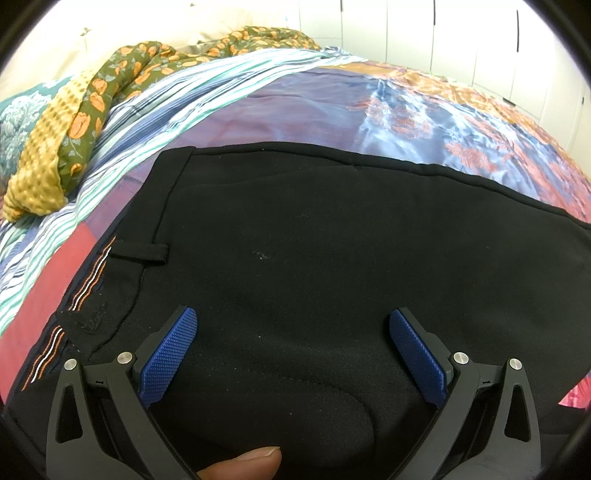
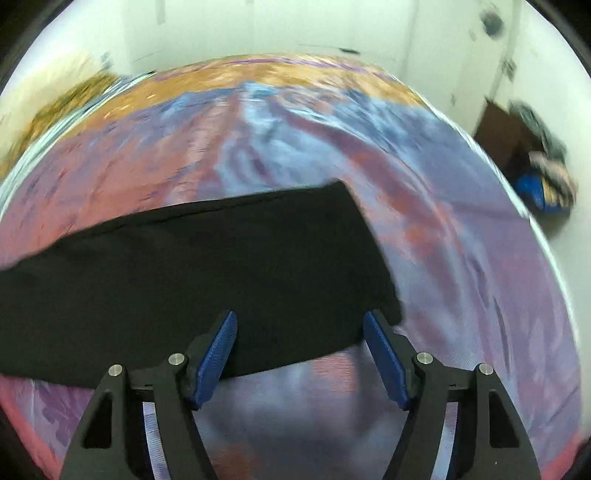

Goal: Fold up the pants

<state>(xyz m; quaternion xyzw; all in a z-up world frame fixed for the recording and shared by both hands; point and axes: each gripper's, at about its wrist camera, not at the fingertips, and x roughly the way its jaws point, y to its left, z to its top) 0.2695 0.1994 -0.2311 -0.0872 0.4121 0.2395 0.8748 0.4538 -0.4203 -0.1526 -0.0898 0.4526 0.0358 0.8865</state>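
Black pants (image 1: 314,236) lie flat on the patterned bedspread (image 1: 424,110). In the left wrist view their waistband with a belt loop (image 1: 142,252) and orange stitching sits at the left. My left gripper (image 1: 291,325) hovers open over the upper part, blue pads (image 1: 168,354) wide apart, nothing between them. A thumb (image 1: 243,463) shows at the bottom edge. In the blurred right wrist view the leg end of the pants (image 2: 207,266) stretches across the bedspread (image 2: 461,277). My right gripper (image 2: 299,325) stands open above the hem corner, with no cloth pinched.
A bunched floral and yellow blanket (image 1: 77,122) and striped sheet (image 1: 192,96) lie at the bed's far left. White walls (image 2: 295,26) stand behind the bed. A brown box with clothes (image 2: 524,158) sits on the floor to the right.
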